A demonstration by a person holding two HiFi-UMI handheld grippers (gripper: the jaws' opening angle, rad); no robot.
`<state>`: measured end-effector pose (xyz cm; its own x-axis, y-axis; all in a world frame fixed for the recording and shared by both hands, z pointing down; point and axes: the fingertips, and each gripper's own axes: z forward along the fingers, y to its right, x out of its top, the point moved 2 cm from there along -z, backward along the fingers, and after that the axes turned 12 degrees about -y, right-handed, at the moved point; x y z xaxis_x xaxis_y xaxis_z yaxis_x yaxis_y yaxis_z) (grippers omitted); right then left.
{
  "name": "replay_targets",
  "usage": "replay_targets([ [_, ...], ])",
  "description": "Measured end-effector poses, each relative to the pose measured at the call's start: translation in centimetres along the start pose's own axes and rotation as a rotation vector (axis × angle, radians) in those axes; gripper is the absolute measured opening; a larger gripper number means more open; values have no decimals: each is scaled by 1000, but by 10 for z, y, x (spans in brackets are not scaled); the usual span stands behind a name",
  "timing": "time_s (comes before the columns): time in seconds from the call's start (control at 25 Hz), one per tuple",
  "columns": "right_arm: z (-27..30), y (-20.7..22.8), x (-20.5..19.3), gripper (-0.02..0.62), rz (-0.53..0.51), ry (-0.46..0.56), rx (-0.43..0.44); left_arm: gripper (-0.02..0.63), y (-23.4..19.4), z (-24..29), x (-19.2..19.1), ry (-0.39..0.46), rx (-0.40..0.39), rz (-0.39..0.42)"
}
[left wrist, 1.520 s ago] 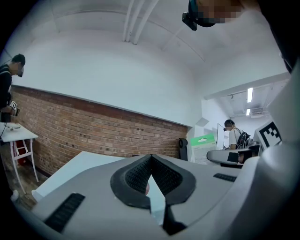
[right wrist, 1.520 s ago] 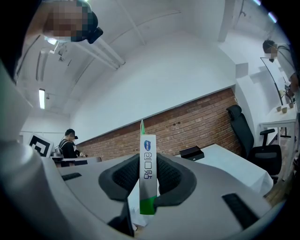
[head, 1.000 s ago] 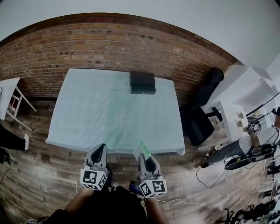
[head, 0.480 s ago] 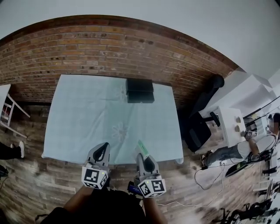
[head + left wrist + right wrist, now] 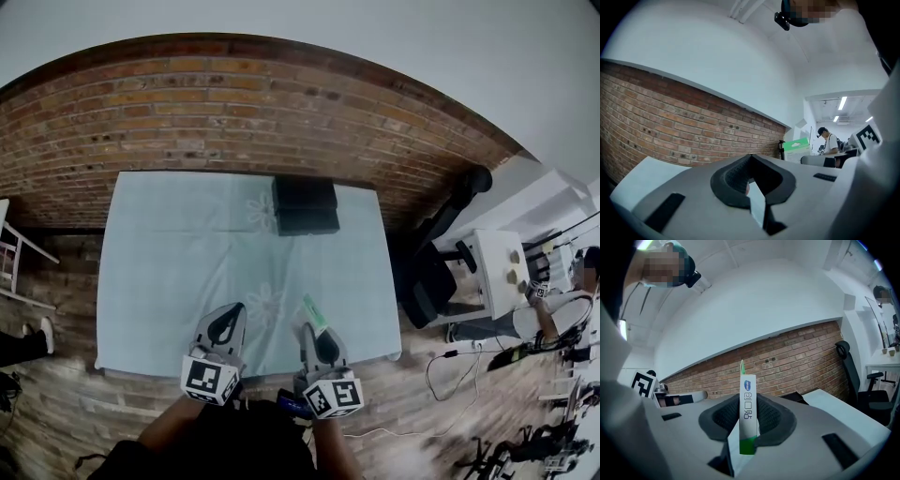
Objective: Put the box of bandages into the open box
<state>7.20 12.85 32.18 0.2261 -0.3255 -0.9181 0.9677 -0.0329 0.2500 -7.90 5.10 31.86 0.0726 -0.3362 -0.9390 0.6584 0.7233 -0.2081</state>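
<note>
A black open box (image 5: 305, 206) stands at the far middle of the table with the pale blue cloth (image 5: 178, 253). My right gripper (image 5: 317, 339) is shut on the box of bandages (image 5: 313, 315), a thin white and green carton that stands up between the jaws over the table's near edge. In the right gripper view the box of bandages (image 5: 748, 413) is edge-on between the pads of the right gripper (image 5: 746, 397). My left gripper (image 5: 225, 328) hovers beside it at the near edge. In the left gripper view the left gripper (image 5: 751, 157) shows its tips met, with nothing held.
A brick wall (image 5: 234, 112) runs behind the table. A black office chair (image 5: 427, 272) and a white side table (image 5: 497, 272) stand to the right, with a seated person (image 5: 553, 314) and cables beyond. A white stool (image 5: 9, 253) is at the left on the wooden floor.
The table and black box have slid down and nearer in the head view. Both grippers now reach over the table's near edge. The right gripper still holds the bandage box.
</note>
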Motion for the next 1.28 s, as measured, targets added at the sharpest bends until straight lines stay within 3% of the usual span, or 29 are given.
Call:
replay_targets([
  [0.2,31,3,4,98,8,-10,-17,31,-23,26,9,2,-18,21],
  [0.48,54,18,5,98,15,-32,-12,31,-31,50,7,-14,-21,-14],
  [0.96,110,66,15,98,-22,-71,75,31,-32,117,6,-10,73,-14],
  [1.28,141,114,13,98,4,-106,98,31,-30,171,-12,-58,116,-58],
])
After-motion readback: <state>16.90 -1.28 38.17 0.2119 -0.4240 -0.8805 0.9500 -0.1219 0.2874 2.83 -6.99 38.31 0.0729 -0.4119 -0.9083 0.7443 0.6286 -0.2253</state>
